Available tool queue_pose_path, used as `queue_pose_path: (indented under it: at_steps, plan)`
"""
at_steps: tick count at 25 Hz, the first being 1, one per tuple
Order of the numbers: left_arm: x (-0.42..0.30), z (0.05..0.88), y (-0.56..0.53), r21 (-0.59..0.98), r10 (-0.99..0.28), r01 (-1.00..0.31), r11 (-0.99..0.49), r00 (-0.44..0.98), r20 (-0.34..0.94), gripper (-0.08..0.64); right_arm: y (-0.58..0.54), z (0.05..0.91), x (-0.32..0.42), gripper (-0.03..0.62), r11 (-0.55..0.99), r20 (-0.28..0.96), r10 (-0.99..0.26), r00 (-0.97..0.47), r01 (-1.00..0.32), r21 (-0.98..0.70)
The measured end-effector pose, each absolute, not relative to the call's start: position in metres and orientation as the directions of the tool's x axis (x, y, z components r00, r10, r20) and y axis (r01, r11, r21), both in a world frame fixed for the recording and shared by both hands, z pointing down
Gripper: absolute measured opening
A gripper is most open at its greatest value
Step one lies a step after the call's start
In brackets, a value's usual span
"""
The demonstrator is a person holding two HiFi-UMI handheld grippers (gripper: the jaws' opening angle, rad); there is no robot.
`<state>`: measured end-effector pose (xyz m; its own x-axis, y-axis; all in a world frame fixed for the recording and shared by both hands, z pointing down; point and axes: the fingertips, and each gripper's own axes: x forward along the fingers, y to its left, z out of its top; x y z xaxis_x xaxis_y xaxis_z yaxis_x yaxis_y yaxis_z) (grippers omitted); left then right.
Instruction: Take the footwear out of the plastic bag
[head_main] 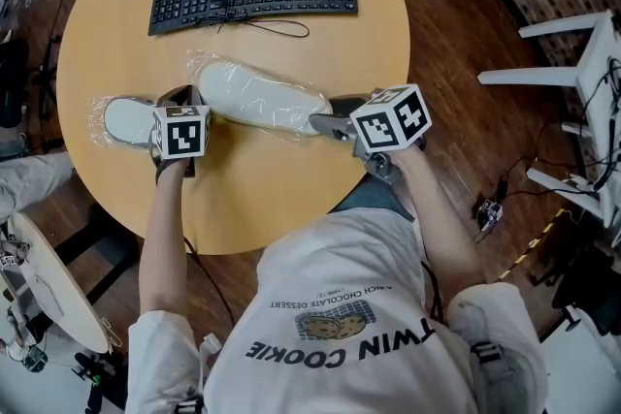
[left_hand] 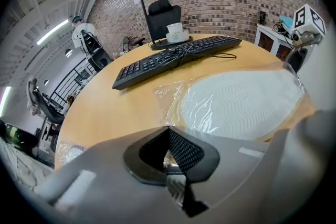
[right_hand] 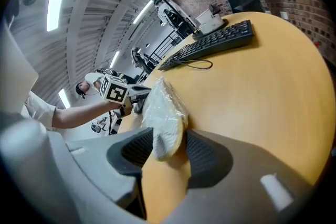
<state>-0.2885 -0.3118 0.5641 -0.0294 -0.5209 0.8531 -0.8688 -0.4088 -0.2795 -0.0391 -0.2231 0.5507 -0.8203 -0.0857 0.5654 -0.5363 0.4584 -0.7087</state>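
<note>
Clear plastic bag (left_hand: 167, 98) holding white slipper (left_hand: 241, 102), left fingers (left_hand: 187, 152) pinching bag, right fingers (right_hand: 137, 148) spread.

The plastic bag (left_hand: 168, 98) is clear, glossy, creased film; the slipper (left_hand: 241, 102) inside is white and matt, its sole finely ribbed. The surface (left_hand: 113, 113) is smooth pale wood, satin-finished; the keyboard (left_hand: 173, 57) is matt black plastic.
</note>
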Motion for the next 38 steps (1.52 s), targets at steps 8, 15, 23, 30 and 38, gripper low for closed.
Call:
queue_pose_path:
  at_steps: [8, 15, 23, 30, 38]
  plan:
    - [-0.288, 0.565, -0.312, -0.299, -0.532, -0.868, -0.397, -0.048, 0.846, 0.003, -0.224, 0.555, -0.035, 0.093, 0.326, 0.518, -0.062, -0.853, -0.508, -0.798]
    - [-0.285, 0.564, -0.311, -0.304, -0.536, -0.866, -0.397, -0.050, 0.843, 0.003, -0.211, 0.548, -0.033, 0.061, 0.145, 0.354, -0.134, -0.925, -0.372, -0.917]
    - [-0.284, 0.564, -0.309, -0.293, -0.542, -0.867, -0.403, -0.032, 0.840, 0.003, -0.199, 0.538, -0.032, 0.060, 0.143, 0.257, -0.182, -0.949, -0.284, -0.948]
    - [-0.283, 0.564, -0.309, -0.289, -0.544, -0.862, -0.416, -0.019, 0.839, 0.003, -0.195, 0.530, -0.031, 0.060, 0.173, 0.203, -0.199, -0.959, -0.238, -0.956]
    - [-0.285, 0.564, -0.312, -0.276, -0.542, -0.865, -0.419, -0.005, 0.841, 0.003, -0.191, 0.533, -0.029, 0.060, 0.159, 0.223, -0.211, -0.952, -0.259, -0.953]
